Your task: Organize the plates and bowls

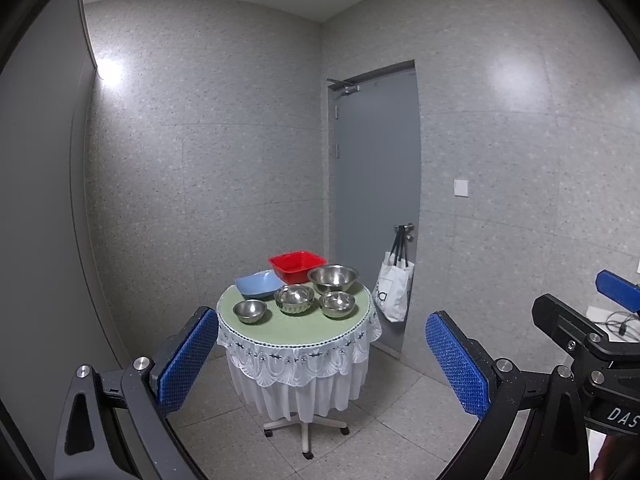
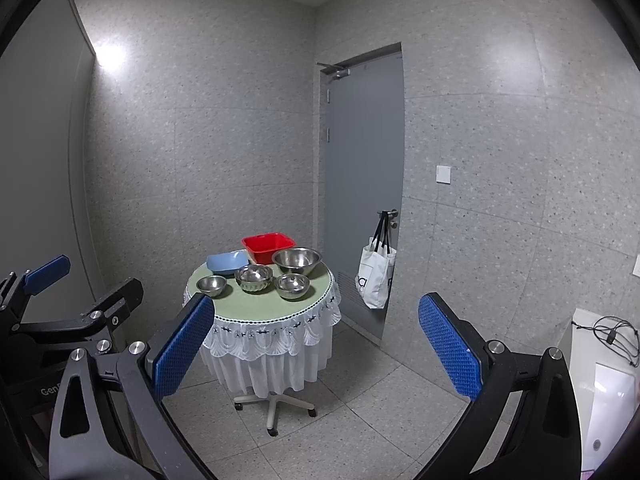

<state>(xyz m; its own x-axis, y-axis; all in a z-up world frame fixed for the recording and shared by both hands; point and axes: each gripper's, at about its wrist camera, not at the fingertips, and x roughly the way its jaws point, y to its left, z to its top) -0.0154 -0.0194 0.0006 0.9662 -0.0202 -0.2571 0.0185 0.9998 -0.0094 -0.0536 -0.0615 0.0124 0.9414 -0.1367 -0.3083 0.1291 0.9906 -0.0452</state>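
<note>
A: What's on the table point(image 1: 304, 326), left to right?

B: A small steel bowl point(image 1: 250, 311) at the front left, a blue dish point(image 1: 258, 283) behind it, stacked steel bowls point(image 1: 295, 299) in the middle, a red tub point(image 1: 297, 266) at the back, then a big steel bowl point(image 1: 333, 278) with a smaller one point(image 1: 337, 304) in front of it.

A: And the grippers?

B: Both well short of the table. The left gripper point(image 1: 322, 364) has its jaws wide, holding nothing. The right gripper point(image 2: 316, 350) is the same: wide, nothing between the pads.

A: Further right?

B: A grey door point(image 1: 374, 200), a white bag point(image 1: 394, 290) hanging from its handle.
</note>
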